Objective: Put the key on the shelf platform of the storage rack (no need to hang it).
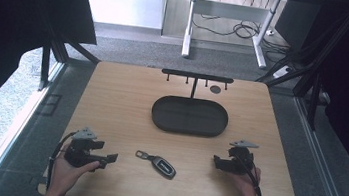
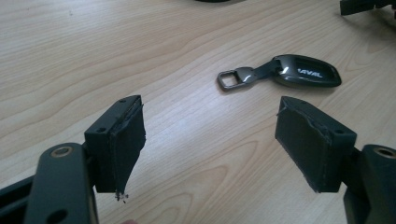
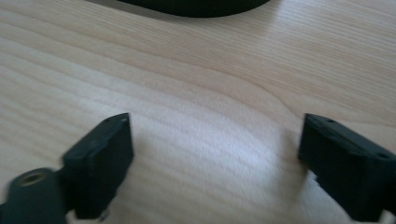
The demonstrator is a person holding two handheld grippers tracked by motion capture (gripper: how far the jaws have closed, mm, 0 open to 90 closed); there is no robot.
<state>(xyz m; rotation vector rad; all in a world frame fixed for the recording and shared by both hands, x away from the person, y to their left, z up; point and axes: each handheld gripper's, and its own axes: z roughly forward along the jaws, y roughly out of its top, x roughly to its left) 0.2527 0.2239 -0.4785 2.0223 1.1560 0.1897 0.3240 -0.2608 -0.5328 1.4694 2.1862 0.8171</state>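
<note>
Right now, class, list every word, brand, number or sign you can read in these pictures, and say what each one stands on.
"AVAL": white letters on the dark key fob lying on the wooden table, read in the left gripper view; its first letter may be cut off by glare.
High view: the same fob's white mark is too small to read.
Oval tray, hook rack and both claws: no readable text.

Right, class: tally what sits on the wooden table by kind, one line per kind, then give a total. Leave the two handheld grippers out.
Car key fob: 1
Black oval tray: 1
Black hook rack behind the tray: 1
Small dark round disc near the rack: 1
Total: 4
</note>
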